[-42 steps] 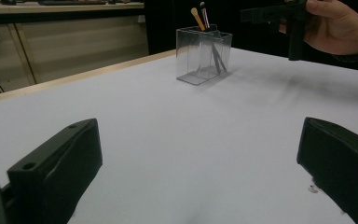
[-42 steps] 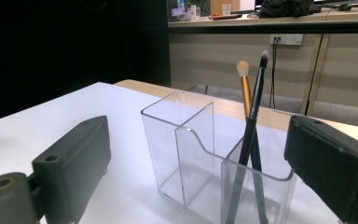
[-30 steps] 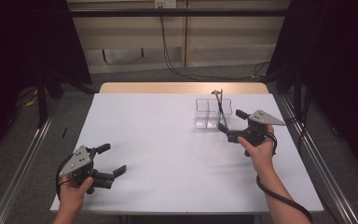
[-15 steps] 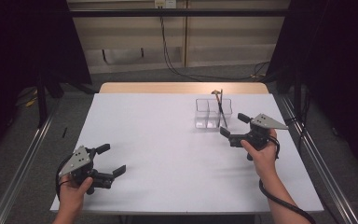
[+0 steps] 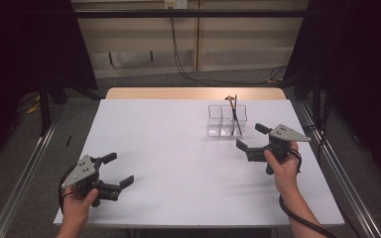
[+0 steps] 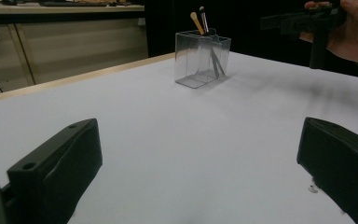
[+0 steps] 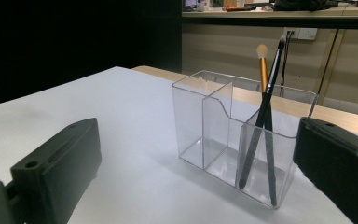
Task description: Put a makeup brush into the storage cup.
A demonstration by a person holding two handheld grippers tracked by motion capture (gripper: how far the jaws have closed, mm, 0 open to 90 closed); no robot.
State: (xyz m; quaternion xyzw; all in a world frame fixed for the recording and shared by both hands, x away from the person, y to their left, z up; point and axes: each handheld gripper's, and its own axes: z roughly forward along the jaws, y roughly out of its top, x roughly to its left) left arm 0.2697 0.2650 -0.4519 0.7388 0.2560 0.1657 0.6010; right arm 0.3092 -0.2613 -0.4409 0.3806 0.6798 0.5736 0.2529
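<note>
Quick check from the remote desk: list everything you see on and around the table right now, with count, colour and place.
Clear organizer: one, transparent, three compartments, far right part of the table.
Makeup brushes: two, one black-handled with a dark tip, one gold-handled with a pale tip, standing tilted and crossed in one end compartment of the organizer.
Table: one, white top with a wooden strip along the far edge.
Cables: a few, black, hanging down the far wall and onto the floor.
Left gripper: one, black with a grey plate, near left corner, fingers open, holding nothing.
Right gripper: one, black with a grey plate, just short of the organizer, fingers open, holding nothing.
</note>
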